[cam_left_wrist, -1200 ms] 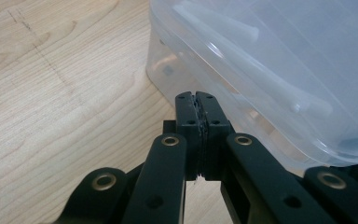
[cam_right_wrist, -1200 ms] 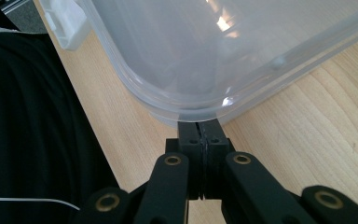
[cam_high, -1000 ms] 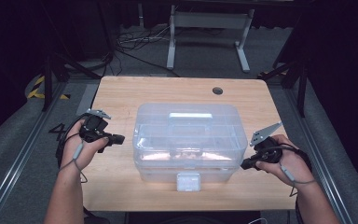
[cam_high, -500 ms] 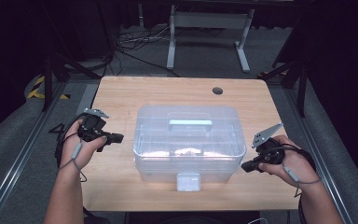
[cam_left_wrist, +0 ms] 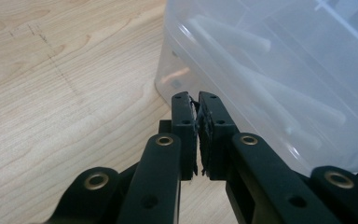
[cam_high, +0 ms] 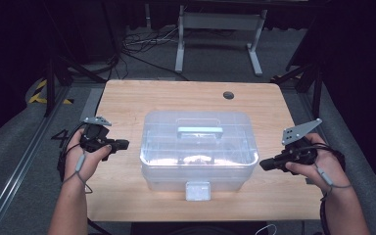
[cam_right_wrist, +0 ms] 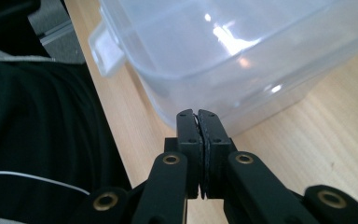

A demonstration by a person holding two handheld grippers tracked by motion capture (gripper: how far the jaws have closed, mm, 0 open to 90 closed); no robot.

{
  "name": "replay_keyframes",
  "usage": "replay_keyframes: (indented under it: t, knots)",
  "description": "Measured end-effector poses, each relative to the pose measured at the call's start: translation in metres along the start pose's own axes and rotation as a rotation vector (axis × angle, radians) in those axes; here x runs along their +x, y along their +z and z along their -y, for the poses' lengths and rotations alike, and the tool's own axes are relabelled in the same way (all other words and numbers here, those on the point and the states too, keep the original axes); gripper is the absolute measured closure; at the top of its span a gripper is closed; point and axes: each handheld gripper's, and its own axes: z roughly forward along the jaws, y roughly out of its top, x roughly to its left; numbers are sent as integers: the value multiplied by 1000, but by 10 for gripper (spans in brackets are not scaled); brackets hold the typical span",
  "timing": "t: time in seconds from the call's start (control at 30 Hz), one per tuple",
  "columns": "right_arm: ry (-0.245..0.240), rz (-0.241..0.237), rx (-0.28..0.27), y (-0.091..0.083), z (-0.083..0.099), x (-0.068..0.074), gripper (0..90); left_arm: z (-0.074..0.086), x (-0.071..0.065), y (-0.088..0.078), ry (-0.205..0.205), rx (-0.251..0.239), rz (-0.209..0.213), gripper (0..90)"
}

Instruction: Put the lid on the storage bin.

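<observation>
Clear plastic box [cam_high: 198,149] lidded on table [cam_high: 127,98]; contents indistinct.

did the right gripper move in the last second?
Yes, slightly. In the high view the right gripper has drifted down the frame, toward the person, measured against the table's near edge. Its tips point at the clear box.

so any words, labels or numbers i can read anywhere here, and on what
None can be read.
The clear plastic box carries no print or sticker on its lid, handle or front latch.
The wooden table has only faint pencil-like lines, no letters.
The left gripper and right gripper show bare black metal with brass rivets, no markings.
</observation>
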Motion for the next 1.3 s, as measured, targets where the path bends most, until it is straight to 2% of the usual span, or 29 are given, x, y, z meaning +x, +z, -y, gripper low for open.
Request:
replay_keyframes:
  t: [0.1,0.13,0.27,0.33,0.43,0.47,0.53,0.63,0.73,0.83,0.93,1.03,1.13,1.3]
  knots:
    - [-4,25,-62,-6,-2,-3,900,2,0,-1,0,-8,-3,852]
    - [-4,25,-62,-6,-2,-3,900,2,0,-1,0,-8,-3,852]
    - [19,68,-190,-12,-3,-8,900,3,0,-3,-5,-26,-8,853]
    - [38,109,-286,-16,-4,-12,900,4,1,-3,-7,-35,-19,850]
    - [79,173,-385,-20,-1,-16,900,4,2,-2,-12,-40,-21,843]
    - [79,173,-385,-20,-1,-16,900,4,2,-1,-14,-45,-23,843]
    - [103,229,-427,-20,2,-21,900,4,4,0,-22,-55,-28,844]
    - [157,285,-480,-19,7,-31,900,5,6,1,-30,-63,-43,841]
    - [202,301,-492,-15,12,-40,882,5,10,5,-39,-63,-36,833]
    - [225,288,-495,-8,17,-49,890,6,16,9,-50,-73,-44,836]
    - [241,319,-472,0,21,-58,885,7,21,14,-62,-77,-46,837]
    - [254,316,-449,4,23,-64,875,6,24,17,-64,-85,-52,835]
    - [284,332,-431,12,30,-75,873,6,26,21,-66,-80,-76,830]
    - [313,383,-398,22,40,-92,847,5,28,29,-40,-68,-111,812]
